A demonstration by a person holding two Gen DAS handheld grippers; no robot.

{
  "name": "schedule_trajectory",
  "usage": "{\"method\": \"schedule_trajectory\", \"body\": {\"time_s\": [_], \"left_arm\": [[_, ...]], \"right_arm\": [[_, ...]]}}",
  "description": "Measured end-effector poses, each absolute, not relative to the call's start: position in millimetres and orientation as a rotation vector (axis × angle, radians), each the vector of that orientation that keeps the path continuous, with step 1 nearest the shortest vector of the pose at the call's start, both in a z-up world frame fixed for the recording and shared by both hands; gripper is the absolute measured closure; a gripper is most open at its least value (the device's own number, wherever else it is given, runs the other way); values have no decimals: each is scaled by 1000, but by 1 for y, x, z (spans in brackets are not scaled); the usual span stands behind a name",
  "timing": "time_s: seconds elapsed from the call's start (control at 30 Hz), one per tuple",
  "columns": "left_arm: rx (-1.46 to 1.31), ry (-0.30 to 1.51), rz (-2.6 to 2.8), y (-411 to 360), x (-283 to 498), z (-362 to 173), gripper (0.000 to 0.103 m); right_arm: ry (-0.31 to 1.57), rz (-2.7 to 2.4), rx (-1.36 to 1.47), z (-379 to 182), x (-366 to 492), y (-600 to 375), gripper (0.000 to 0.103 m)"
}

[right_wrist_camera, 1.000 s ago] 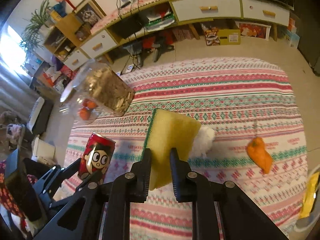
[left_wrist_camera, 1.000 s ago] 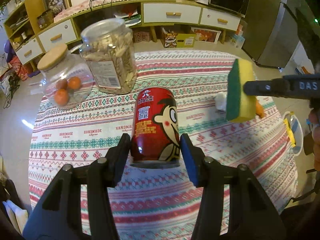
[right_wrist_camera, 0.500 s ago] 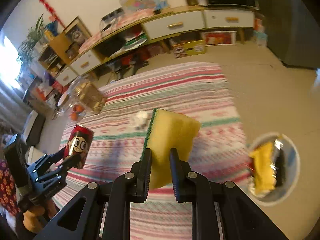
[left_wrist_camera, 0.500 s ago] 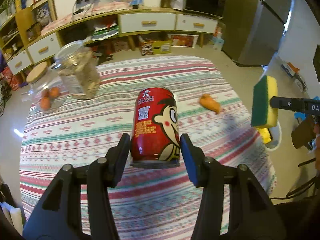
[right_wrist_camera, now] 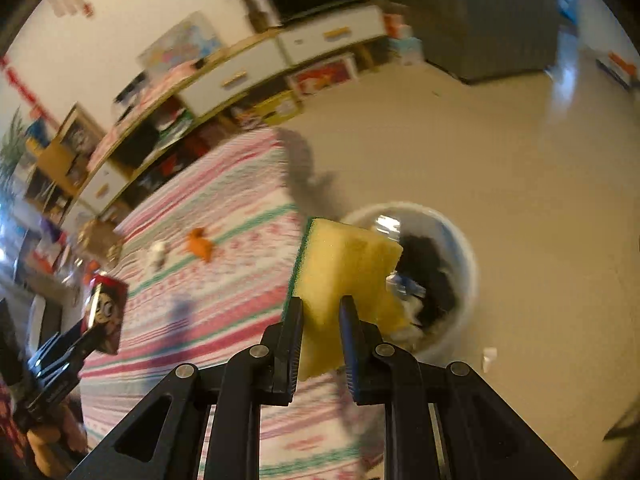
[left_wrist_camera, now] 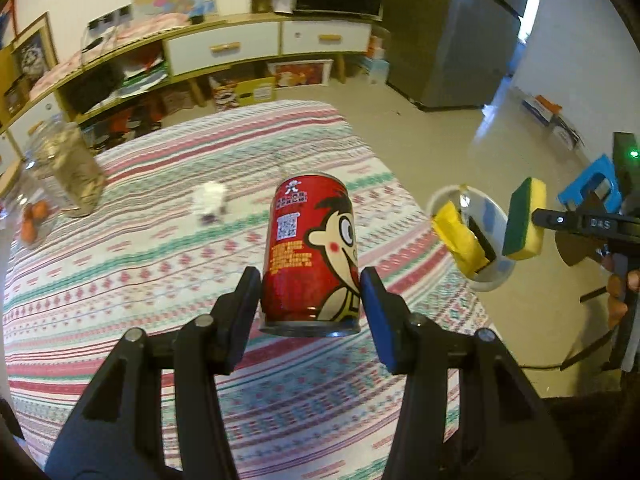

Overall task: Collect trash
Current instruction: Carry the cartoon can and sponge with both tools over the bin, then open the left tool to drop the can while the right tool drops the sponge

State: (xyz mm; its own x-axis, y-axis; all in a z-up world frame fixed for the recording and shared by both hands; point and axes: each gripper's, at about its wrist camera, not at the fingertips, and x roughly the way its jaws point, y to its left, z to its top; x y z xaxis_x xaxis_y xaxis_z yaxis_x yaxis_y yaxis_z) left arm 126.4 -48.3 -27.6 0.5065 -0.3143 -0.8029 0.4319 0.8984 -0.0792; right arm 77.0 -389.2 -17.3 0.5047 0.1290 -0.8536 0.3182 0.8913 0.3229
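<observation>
Beside the bench (left_wrist_camera: 160, 264), the white bin (right_wrist_camera: 460, 248) holds yellow and dark trash, left jaws pinching the red can (left_wrist_camera: 310, 252), right jaws pinching the sponge (right_wrist_camera: 340, 280) above it.

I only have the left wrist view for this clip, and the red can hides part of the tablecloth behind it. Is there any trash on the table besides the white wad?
Observer: Yes. The right wrist view shows an orange scrap on the tablecloth, just right of the white wad.
Operator: Is the sponge gripped from both sides?
Observer: Yes. The right gripper is shut on the sponge, pinching its lower end, green face to the left.
Operator: Is there anything outside the bin?
Observer: A small white scrap lies on the floor close to the bin.
</observation>
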Motion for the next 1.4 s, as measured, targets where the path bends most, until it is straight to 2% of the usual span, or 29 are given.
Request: {"method": "schedule_trajectory", "body": {"time_s": [0.67, 0.7, 0.73, 0.77, 0.83, 1.4], "left_arm": [[150, 988, -643, -162, 125, -55, 50], [148, 990, -652, -166, 124, -56, 50], [146, 992, -659, -168, 124, -57, 50], [146, 994, -666, -172, 124, -58, 50], [147, 999, -685, -180, 124, -60, 50], [175, 997, -786, -255, 124, -92, 51]], "right_arm": [[1186, -236, 506, -96, 92, -443, 82], [1185, -232, 517, -94, 90, -445, 81], [1184, -226, 526, -93, 89, -446, 74], [1176, -221, 531, -89, 88, -446, 59], [1137, -233, 526, -77, 82, -448, 37], [1109, -280, 488, -52, 35, -470, 37]]}}
